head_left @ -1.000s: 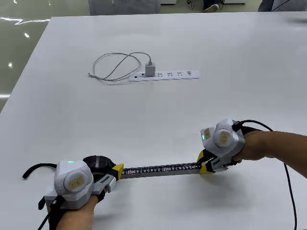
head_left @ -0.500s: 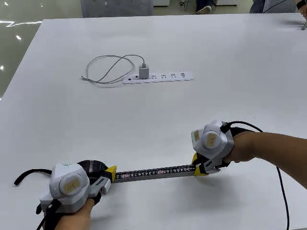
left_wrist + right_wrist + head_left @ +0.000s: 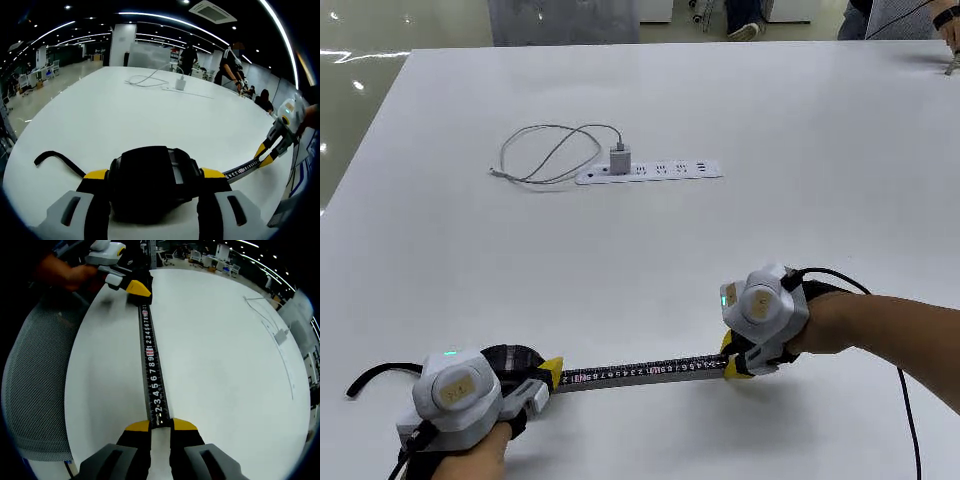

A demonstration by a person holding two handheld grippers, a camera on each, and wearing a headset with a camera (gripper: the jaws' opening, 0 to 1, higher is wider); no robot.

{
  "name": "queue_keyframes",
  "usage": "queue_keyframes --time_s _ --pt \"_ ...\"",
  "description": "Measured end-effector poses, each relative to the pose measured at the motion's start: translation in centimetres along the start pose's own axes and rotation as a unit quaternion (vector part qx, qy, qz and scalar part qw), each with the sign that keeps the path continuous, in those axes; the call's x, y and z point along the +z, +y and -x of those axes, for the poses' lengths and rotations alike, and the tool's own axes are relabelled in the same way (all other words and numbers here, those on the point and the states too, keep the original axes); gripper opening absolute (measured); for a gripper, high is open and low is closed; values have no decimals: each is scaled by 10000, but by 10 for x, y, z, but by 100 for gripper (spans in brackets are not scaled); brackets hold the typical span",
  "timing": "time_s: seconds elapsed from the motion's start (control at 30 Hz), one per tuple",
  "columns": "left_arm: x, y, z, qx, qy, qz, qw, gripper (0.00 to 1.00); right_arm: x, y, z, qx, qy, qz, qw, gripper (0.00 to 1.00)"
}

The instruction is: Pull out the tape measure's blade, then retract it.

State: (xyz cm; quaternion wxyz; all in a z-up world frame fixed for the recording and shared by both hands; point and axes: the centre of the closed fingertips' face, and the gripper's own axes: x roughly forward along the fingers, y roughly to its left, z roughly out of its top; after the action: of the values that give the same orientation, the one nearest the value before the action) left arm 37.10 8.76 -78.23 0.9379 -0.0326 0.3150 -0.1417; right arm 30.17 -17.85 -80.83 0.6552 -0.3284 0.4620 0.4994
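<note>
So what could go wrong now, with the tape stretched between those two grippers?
The right gripper pinches only the tip of the blade; if it slips, the blade could whip back toward the case. The left gripper clamps that rounded case by its sides, so a hard pull might twist it loose.

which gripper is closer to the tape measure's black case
Left. The left gripper is clamped around the tape measure case. The right gripper is out at the far end of the blade, pinching its tip.
</note>
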Motion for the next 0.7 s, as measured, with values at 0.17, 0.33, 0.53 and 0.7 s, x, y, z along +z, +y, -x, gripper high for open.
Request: queue_keyframes --time_s 0.17,0.33,0.53,0.7 --pt "0 0 0 71 17 -49 10000 67 1 0 0 -40 -14 -23 10000 9" --pt "0 1 0 63 27 -20 10000 67 2 -1 -1 -30 -34 -54 10000 9" --pt "-1 1 0 47 59 -11 10000 67 3 -1 -2 -13 -84 -67 9999 9" --pt "-1 1 0 41 71 -21 10000 67 5 -1 -2 -14 -71 -61 10000 10"
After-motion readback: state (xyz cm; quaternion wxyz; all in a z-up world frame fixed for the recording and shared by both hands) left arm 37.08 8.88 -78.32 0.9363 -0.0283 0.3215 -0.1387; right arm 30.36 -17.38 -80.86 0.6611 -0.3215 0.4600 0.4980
